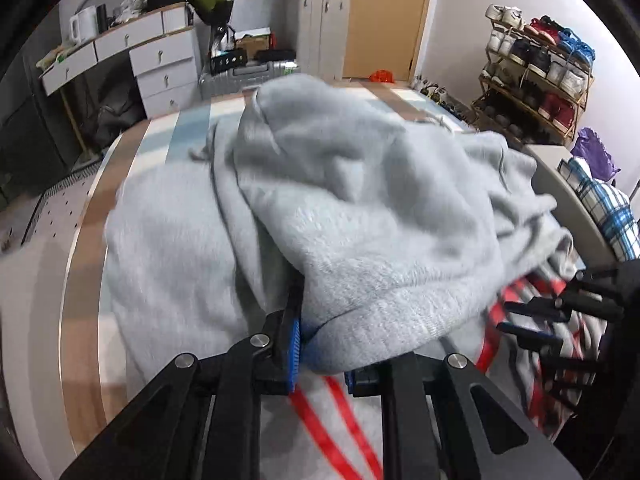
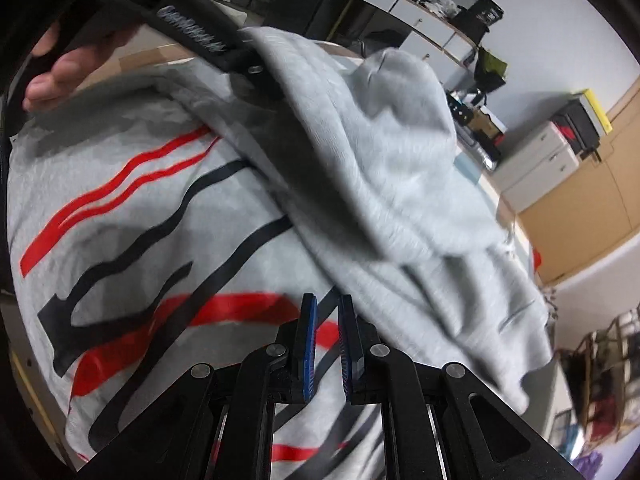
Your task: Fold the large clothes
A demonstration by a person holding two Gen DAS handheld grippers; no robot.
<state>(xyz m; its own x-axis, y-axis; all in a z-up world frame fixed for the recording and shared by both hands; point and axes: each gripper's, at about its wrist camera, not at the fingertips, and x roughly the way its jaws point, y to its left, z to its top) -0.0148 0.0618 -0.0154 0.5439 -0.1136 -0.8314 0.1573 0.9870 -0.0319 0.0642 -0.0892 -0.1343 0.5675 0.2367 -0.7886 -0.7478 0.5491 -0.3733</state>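
Observation:
A large grey hoodie (image 1: pixel 360 208) with red and black printed stripes (image 2: pixel 120 208) lies spread over a striped table top (image 1: pixel 120 168). My left gripper (image 1: pixel 320 344) is shut on a thick folded edge of the hoodie, whose fabric bulges over the blue pads (image 1: pixel 294 344). In the right wrist view a hand carries this left gripper (image 2: pixel 256 76) at the top left, with the lifted fold draping from it. My right gripper (image 2: pixel 328 320) hangs over the printed chest, its jaws almost together with nothing between them. It also shows at the right edge of the left wrist view, right gripper (image 1: pixel 508 316).
White drawers (image 1: pixel 160 64) and suitcases (image 1: pixel 320 28) stand beyond the table's far edge. A shoe rack (image 1: pixel 536 76) stands at the right wall. A blue plaid cloth (image 1: pixel 608 204) lies at the table's right side. A perforated board (image 1: pixel 52 216) sits to the left.

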